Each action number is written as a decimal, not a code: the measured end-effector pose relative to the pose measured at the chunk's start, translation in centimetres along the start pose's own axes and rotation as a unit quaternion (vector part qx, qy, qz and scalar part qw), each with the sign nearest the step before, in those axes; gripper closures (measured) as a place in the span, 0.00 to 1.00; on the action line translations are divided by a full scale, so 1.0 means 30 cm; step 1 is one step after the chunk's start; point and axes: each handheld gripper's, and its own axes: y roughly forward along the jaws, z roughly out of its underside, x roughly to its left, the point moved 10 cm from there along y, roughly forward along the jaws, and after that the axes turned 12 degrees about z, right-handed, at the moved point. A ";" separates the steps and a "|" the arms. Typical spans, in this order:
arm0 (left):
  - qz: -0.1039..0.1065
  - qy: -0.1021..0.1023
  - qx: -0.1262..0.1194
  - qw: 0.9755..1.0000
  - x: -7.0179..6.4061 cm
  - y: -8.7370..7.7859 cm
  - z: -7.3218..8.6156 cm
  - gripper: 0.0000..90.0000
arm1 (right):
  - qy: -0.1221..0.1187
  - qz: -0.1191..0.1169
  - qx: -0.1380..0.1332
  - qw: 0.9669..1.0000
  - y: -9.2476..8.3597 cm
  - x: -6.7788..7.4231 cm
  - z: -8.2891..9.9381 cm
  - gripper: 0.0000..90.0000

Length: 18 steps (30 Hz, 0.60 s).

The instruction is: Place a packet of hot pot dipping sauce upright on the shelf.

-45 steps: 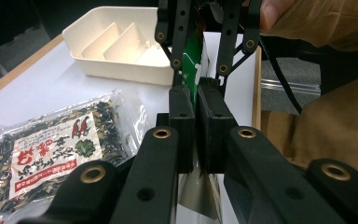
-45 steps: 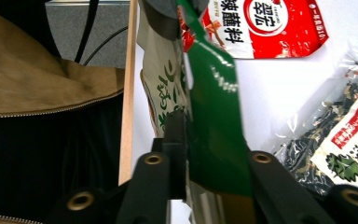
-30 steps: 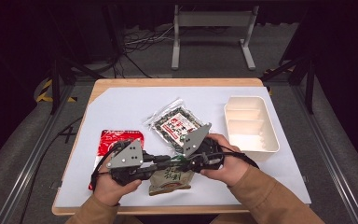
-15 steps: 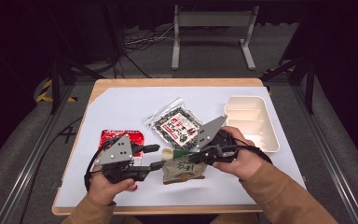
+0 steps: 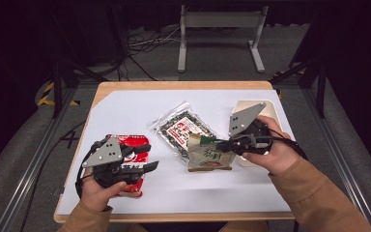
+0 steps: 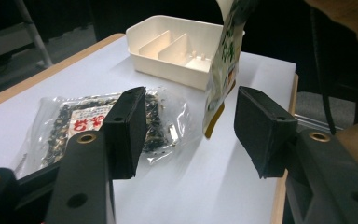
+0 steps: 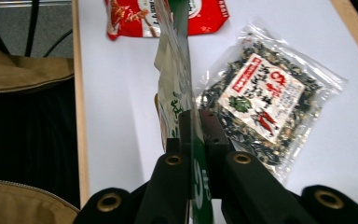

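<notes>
The right gripper (image 5: 222, 144) is clamped on the top edge of a green-and-cream pouch (image 5: 208, 155), its jaws pinching the thin film so the pouch hangs edge-on ahead of them in the right gripper view (image 7: 175, 98). A second ago both grippers met over this pouch near the front of the table; now the right hand has carried it up and toward the white divided tray (image 6: 177, 46) at the table's right. The left gripper (image 5: 149, 157) has just been opening and has let go: its jaws stand apart with nothing between them, and it has drawn back over the red snack packet (image 5: 134, 145). The handover looks done, so the pouch probably goes into the tray next. A clear packet of dark seaweed mix (image 5: 183, 128) lies flat mid-table, untouched, just beside the hanging pouch.
</notes>
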 end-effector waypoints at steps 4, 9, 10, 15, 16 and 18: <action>-0.008 0.000 0.001 1.000 0.011 -0.009 0.004 0.47 | 0.003 0.016 -0.003 1.000 -0.023 -0.041 0.005 1.00; -0.019 -0.007 0.005 1.000 0.025 -0.017 0.016 0.45 | 0.007 0.032 -0.006 0.999 -0.045 -0.091 0.010 1.00; -0.021 -0.006 0.008 1.000 0.030 -0.020 0.020 0.45 | 0.006 0.034 -0.006 0.999 -0.049 -0.101 0.012 1.00; -0.030 -0.011 0.009 0.999 0.040 -0.034 0.027 0.44 | 0.009 0.052 -0.008 0.999 -0.069 -0.154 0.019 1.00; -0.033 -0.014 0.009 0.999 0.042 -0.037 0.029 0.44 | 0.009 0.054 -0.007 0.998 -0.075 -0.167 0.022 1.00; -0.034 -0.015 0.009 0.999 0.044 -0.038 0.031 0.44 | 0.009 0.060 -0.007 0.998 -0.081 -0.187 0.024 1.00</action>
